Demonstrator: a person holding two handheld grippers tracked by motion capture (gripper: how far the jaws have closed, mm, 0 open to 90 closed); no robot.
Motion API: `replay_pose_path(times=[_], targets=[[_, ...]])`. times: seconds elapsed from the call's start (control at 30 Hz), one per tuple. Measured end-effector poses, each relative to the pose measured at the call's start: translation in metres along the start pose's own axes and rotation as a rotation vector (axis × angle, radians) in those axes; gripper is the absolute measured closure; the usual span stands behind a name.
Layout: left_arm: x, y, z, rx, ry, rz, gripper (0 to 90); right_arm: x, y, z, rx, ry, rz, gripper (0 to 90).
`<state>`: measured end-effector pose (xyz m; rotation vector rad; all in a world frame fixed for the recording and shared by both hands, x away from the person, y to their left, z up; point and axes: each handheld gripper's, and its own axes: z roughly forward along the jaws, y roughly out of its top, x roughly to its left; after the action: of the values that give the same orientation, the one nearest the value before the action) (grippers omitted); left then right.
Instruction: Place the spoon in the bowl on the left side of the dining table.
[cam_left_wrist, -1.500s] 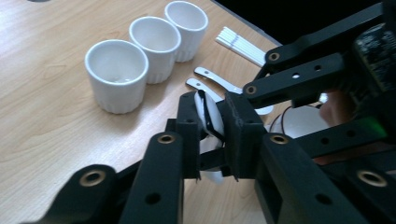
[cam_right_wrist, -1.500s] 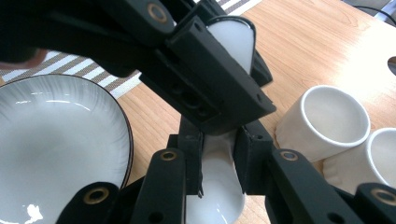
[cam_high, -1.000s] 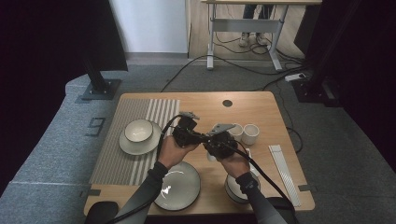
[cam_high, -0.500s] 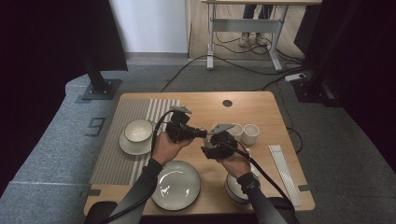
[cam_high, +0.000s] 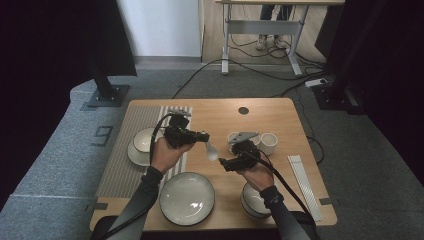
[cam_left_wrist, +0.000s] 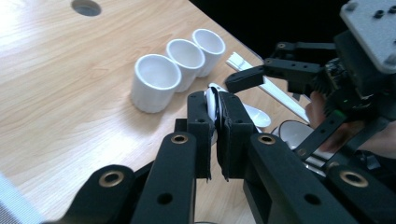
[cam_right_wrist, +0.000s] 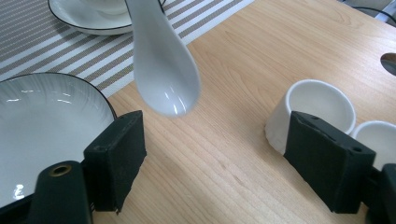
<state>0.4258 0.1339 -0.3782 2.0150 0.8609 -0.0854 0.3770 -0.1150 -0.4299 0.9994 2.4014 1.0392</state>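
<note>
A white ceramic spoon (cam_high: 211, 150) hangs over the bare wood at the table's middle. My left gripper (cam_high: 201, 136) is shut on its handle, and the left gripper view shows both jaws pressed flat against that handle (cam_left_wrist: 212, 103). The spoon's bowl (cam_right_wrist: 163, 70) points down toward the right gripper and hangs above the gap between its jaws. My right gripper (cam_high: 231, 163) stands open just right of the spoon, its jaws (cam_right_wrist: 222, 158) wide apart and holding nothing.
Three white cups (cam_high: 268, 142) stand in a row behind the right gripper. A large plate (cam_high: 186, 197) lies at the front. A bowl on a saucer (cam_high: 141, 145) sits on the striped mat (cam_high: 120, 165). Another bowl (cam_high: 254, 200) and a white strip (cam_high: 302, 180) lie at the right.
The two grippers, close together a second ago, have drawn apart. The left one has moved left and back with the spoon; the right one has come nearer the person.
</note>
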Motion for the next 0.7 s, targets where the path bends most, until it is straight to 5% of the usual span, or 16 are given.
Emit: replay_pose_path(times=[0.7], targets=[[0.050, -0.010, -0.053, -0.062, 0.097, -0.091, 84.4, -0.015, -0.019, -0.018, 0.003, -0.060, 0.026, 13.0]])
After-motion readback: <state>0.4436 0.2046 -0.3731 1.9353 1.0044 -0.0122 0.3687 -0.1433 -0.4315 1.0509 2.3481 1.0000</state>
